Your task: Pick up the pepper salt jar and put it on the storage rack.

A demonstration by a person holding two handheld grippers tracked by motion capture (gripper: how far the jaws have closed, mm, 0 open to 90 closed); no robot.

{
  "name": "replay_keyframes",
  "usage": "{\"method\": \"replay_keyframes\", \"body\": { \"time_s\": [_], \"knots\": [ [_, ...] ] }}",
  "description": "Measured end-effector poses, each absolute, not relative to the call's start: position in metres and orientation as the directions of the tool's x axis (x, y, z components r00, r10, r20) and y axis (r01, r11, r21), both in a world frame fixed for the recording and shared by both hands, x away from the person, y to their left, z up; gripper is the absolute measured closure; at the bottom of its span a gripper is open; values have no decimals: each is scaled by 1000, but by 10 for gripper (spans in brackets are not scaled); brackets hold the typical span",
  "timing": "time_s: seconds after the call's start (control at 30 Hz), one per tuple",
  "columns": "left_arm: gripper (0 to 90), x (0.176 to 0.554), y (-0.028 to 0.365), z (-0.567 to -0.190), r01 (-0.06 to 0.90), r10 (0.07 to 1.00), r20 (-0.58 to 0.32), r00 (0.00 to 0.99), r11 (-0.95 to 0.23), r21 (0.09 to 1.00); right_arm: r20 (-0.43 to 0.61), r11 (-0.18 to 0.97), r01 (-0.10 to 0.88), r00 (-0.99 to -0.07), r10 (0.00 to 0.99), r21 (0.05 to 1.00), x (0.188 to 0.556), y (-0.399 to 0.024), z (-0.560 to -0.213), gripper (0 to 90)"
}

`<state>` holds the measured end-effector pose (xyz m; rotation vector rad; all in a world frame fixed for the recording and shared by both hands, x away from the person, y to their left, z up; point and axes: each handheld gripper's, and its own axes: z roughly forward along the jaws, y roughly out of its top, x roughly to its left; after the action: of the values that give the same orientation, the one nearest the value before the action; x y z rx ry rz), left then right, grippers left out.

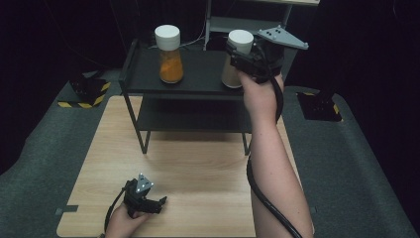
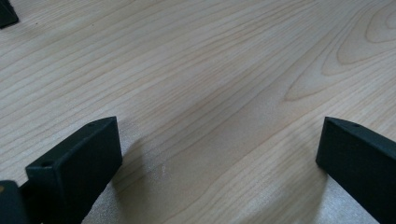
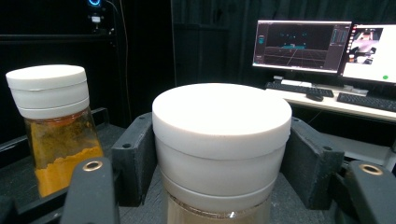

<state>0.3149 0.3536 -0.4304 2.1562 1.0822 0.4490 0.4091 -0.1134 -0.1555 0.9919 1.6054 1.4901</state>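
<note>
R gripper (image 1: pixel 241 55): up at the shelf's top tier, jaws clamped on the white cap of a spice jar, 1 jaw each side of the cap. In the R gripper view the pads press both flanks of the cap, just under its top edge.
Held jar (image 3: pixel 219 140): pale-beige contents, wide white screw cap, upright. Sits at the R end of the top tier (image 1: pixel 198 74), near the front edge. Can't tell if its base is touching the tier or just above it; base is hidden in the R gripper view.
2nd jar (image 1: pixel 170 54): orange powder, same white cap, upright on the top tier, L of the held jar & well apart from it. In the R gripper view it stands L of the clamped cap, powder filling roughly the lower half.
Shelf: black metal 2-tier rack (image 1: pixel 143 134), stands at the far edge of the wooden table (image 1: pixel 198 173). Lower tier bare.
L gripper (image 1: pixel 157 203): low at the table's near L corner, held in the person's L hand. Jaws wide apart, nothing btwn them; L gripper view has bare wood grain btwn the 2 black pads.
R forearm (image 1: pixel 272 163): stretches from the near R edge up to the rack, black cable hanging alongside.
Background: 2 lit monitors (image 3: pixel 301 44) & keyboards on a desk beyond the rack, seen in the R gripper view.
</note>
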Motion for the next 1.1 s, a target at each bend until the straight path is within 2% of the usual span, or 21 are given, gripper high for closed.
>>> {"method": "replay_keyframes", "body": {
  "time_s": [1.1],
  "knots": [
    [4, 315, 354, -430, 571, 803, 5, 596, -428, 701, 5, 37, 83, -457, 889, 996, 426, -108, -158, 330]
  ]
}}
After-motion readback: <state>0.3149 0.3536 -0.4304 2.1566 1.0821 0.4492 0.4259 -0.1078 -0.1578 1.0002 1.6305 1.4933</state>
